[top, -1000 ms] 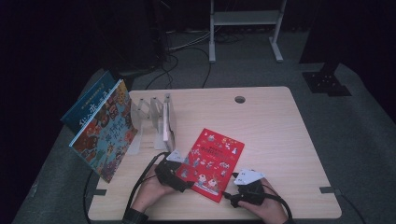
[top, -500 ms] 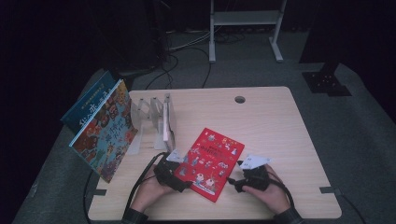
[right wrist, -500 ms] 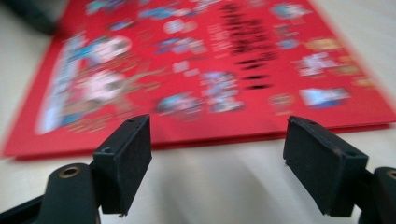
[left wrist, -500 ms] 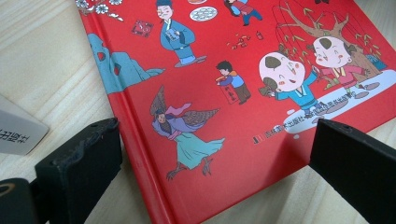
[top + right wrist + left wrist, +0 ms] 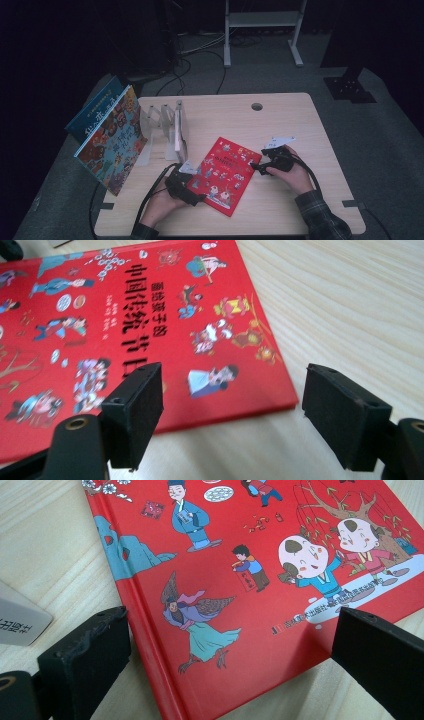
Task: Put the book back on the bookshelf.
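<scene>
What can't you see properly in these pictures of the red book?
- Red book, high view: title too small to read.
- Red book, left gripper view: far part cut off by the picture's edge.
- Books in the rack, high view: too dim to count.
- Left gripper, high view: the hand hides its jaws.

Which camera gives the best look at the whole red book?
The high view: the red book lies there complete, flat on the table. The left gripper view gives just a corner with its spine; the right gripper view gives a corner with the title.
</scene>
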The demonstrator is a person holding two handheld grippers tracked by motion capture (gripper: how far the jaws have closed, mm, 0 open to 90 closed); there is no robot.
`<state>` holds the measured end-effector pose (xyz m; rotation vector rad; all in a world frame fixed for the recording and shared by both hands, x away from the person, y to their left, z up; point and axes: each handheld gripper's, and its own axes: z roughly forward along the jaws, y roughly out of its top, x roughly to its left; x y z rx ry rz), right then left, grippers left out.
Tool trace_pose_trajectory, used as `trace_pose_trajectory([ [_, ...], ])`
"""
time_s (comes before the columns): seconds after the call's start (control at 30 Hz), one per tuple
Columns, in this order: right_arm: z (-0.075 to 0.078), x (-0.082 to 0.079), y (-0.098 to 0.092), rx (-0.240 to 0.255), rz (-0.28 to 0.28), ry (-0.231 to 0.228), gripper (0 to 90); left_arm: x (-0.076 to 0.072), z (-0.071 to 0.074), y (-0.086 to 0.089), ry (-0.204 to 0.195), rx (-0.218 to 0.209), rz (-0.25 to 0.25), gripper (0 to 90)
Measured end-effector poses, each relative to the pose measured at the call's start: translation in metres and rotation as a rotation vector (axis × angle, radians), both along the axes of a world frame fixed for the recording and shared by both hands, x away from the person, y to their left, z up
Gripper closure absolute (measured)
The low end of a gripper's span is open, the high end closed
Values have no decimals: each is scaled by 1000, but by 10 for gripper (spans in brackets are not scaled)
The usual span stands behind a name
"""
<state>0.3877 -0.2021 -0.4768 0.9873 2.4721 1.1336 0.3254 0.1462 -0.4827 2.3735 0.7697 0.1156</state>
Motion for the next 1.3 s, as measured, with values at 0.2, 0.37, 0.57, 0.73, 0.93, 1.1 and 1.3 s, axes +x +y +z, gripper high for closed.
trace_pose_trajectory([
  [0.2,-6,17,6,-4,13,42,249,0,0,0,1,1,0,17],
  [0.37,-15,23,3,26,12,98,246,0,0,0,3,2,0,18],
  [0.57,-16,18,0,41,11,95,246,0,0,0,3,4,0,18],
  [0.73,-17,5,-1,45,1,91,239,0,0,1,6,6,-3,18],
  [0.93,-17,-14,-4,37,-4,89,232,0,0,0,11,4,-3,18],
  [1.1,-16,-35,-5,19,-19,78,230,0,-1,-1,13,1,-3,18],
  [1.3,-16,-56,-6,17,-46,72,225,0,-1,-3,18,4,-7,18],
])
